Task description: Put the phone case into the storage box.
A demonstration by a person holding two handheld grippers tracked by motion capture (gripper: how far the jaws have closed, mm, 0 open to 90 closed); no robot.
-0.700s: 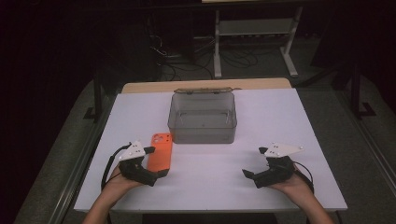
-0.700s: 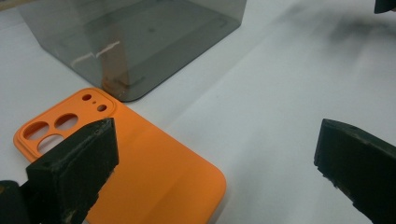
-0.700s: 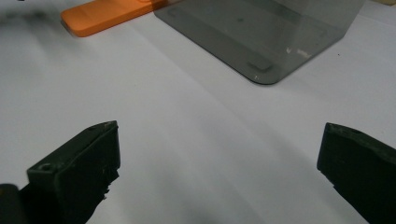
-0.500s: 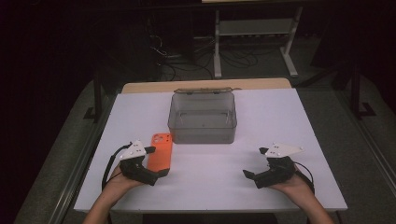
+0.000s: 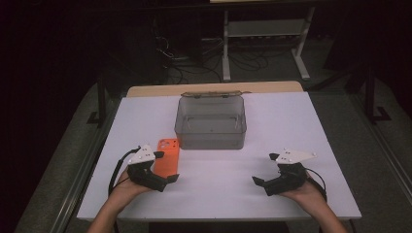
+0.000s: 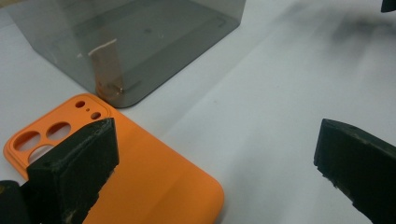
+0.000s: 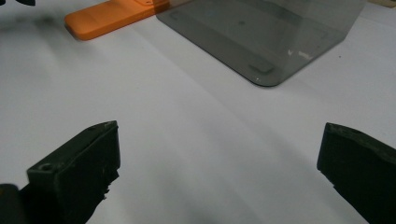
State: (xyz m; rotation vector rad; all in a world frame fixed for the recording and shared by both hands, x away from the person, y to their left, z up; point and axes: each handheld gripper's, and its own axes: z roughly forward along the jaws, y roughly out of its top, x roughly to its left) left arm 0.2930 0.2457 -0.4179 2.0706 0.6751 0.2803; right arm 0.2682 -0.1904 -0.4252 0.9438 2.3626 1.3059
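An orange phone case [image 5: 167, 156] lies flat on the white table [image 5: 218, 194], just left of a clear grey plastic box [image 5: 211, 122]. My left gripper [image 5: 167, 180] rests at the case's near end, jaws open; its left jaw hangs over the orange phone case [image 6: 140, 177] in the left gripper view, with the grey box [image 6: 135, 42] beyond. My right gripper [image 5: 257, 182] sits at the front right of the table, open, nothing between its jaws. Its view shows bare table, the grey box [image 7: 261, 37] ahead and the orange case [image 7: 107, 16] far left.
A tan board [image 5: 214, 89] sticks out behind the white table top. A metal shelf stand [image 5: 262, 34] and cables lie on the dark floor beyond. The table's edges drop off at left, right and front.
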